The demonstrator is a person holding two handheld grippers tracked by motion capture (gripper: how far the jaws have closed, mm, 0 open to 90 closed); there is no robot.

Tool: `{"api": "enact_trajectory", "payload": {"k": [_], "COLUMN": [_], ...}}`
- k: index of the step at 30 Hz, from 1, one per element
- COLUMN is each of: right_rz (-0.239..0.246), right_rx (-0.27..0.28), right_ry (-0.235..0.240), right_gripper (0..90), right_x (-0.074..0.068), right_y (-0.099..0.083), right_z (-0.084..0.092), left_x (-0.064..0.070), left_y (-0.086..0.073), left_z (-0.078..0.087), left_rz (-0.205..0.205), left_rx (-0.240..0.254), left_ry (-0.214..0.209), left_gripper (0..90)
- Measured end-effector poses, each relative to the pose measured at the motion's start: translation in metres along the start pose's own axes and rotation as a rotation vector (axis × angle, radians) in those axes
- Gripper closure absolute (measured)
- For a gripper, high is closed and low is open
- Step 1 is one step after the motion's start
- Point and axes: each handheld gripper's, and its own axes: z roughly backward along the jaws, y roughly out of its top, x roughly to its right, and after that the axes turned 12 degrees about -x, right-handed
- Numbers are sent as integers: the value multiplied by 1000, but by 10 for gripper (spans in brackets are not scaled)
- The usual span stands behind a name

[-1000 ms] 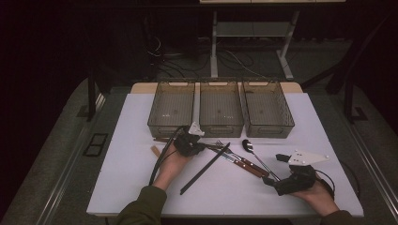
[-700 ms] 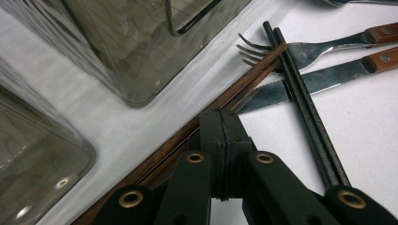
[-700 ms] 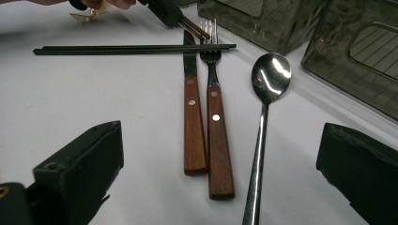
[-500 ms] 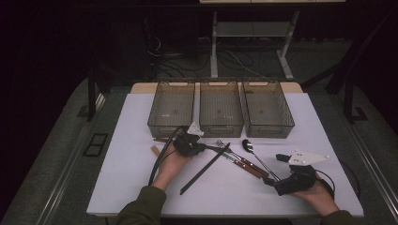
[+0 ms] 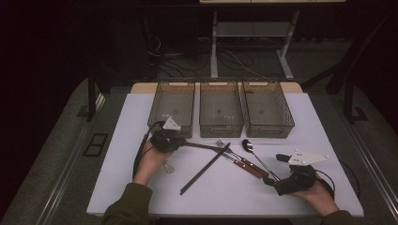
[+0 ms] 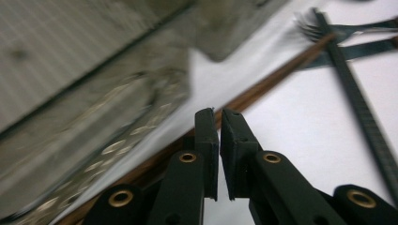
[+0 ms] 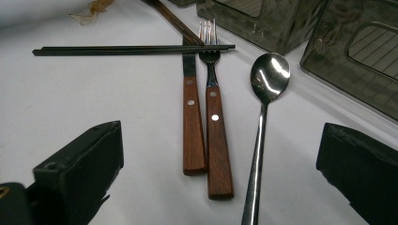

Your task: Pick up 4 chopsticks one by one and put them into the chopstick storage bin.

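The brown stick (image 6: 281, 65) lies on the white table (image 7: 70, 93) and runs slantwise right behind the tips of the left gripper (image 6: 217, 112). That gripper's fingers (image 6: 206, 136) are all but closed, with only a thin slit between the pads and nothing seen in it. Whether they pinch the stick cannot be told. A bin (image 5: 171, 101) is just beyond them.

The right gripper (image 7: 218, 136) is spread wide and holds nothing. The knife (image 7: 192, 131), fork (image 7: 210, 56) and spoon (image 7: 269, 75) lie side by side ahead of and between its fingers. Black chopsticks (image 7: 117, 48) lie across the knife and fork, beyond the fingers.
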Motion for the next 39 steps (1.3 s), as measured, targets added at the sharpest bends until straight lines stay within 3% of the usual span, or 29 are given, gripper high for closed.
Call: {"api": "enact_trajectory", "payload": {"k": [3, 6, 10, 13, 14, 17, 34, 37, 39], "right_rz": [3, 2, 2, 2, 3, 3, 4, 2, 3], "right_rx": [-1, -4, -4, -3, -4, -3, -4, -3, -2], "right_ry": [1, 1, 1, 1, 1, 2, 0, 0, 0], "right_gripper": [12, 12, 12, 12, 12, 12, 12, 12, 12], "right_x": [0, 0, 0, 0, 1, 0, 0, 0, 0], "right_y": [0, 0, 0, 0, 0, 0, 0, 0, 0], "right_z": [0, -1, -1, 0, 0, 0, 0, 0, 0], "left_x": [-4, 1, 14, 21, 23, 24, 13, 16, 19], "left_y": [1, 8, 20, 26, 26, 27, 21, 22, 25], "left_z": [-1, -6, -18, -26, -29, -33, -28, -28, -27], "left_rz": [-5, -2, -31, -65, -49, -52, -20, -20, -12], "left_rx": [15, 27, 21, 8, 5, -12, -25, -23, 8], "left_ry": [-3, -24, -42, -24, -27, -21, 32, 24, -3], "left_gripper": [850, 864, 880, 887, 887, 890, 892, 892, 892]}}
